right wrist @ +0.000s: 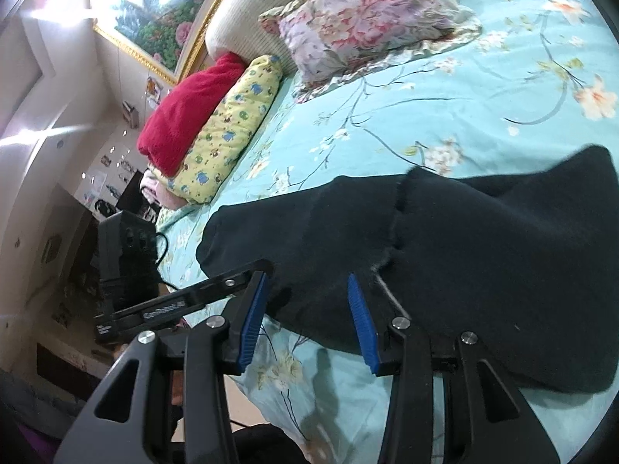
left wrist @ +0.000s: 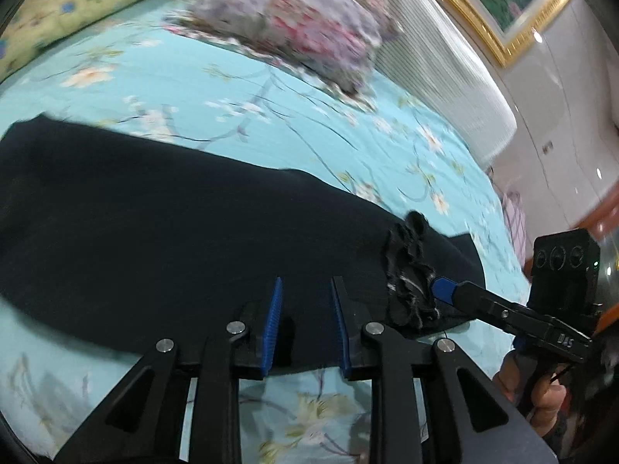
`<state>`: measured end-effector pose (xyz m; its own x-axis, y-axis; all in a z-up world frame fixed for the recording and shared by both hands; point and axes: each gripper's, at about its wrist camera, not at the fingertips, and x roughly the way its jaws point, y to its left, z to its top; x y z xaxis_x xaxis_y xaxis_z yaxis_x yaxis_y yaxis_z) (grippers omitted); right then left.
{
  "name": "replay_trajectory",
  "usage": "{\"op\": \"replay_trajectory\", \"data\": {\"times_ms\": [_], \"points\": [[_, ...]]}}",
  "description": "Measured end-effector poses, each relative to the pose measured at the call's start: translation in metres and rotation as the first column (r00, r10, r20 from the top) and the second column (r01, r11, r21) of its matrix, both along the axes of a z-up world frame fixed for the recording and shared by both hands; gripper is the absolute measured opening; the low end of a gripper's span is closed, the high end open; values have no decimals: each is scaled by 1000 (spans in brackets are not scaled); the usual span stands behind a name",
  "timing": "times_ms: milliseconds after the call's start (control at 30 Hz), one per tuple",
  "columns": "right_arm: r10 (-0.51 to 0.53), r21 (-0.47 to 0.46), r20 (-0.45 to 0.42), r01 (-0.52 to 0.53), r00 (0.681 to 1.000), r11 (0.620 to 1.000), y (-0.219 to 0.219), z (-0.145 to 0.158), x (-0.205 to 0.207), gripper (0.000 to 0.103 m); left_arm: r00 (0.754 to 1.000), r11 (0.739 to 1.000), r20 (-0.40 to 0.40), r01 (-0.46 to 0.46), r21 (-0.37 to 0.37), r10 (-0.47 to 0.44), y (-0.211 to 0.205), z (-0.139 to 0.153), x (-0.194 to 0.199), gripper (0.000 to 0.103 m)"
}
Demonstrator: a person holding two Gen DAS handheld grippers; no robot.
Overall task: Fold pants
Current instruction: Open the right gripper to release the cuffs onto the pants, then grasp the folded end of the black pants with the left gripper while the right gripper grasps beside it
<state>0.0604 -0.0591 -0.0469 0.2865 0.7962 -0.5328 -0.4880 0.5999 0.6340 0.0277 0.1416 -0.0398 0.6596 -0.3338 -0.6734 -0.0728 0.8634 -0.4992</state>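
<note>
so the black pants (left wrist: 174, 224) look folded over once already on the bed (left wrist: 271, 116), both the left gripper (left wrist: 305, 321) and right gripper (right wrist: 309, 317) spread wide holding nothing, more folds left I'd guess

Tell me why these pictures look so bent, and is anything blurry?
Left wrist view: fisheye bends the bed sheet, and the floral pillow is smeared with blur. Right wrist view: same curving, sharper pillow, glare on the wall, black pants almost detail-free.
</note>
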Motion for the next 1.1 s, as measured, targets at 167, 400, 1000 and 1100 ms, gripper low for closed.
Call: {"op": "replay_trajectory", "data": {"times_ms": [167, 400, 1000, 1100], "points": [[62, -32, 23, -62, 998, 998, 28, 6, 7, 45, 997, 996, -2, -82, -33, 82, 34, -2, -29, 25], [163, -85, 71, -156, 984, 984, 76, 19, 17, 45, 981, 981, -1, -195, -18, 195, 75, -2, -71, 25], [374, -266, 127, -332, 919, 905, 195, 28, 45, 51, 906, 889, -58, -423, -173, 419, 165, -31, -112, 37], [408, -292, 135, -357, 903, 887, 212, 29, 51, 51, 898, 879, -66, -440, -186, 435, 170, -35, -107, 38]]}}
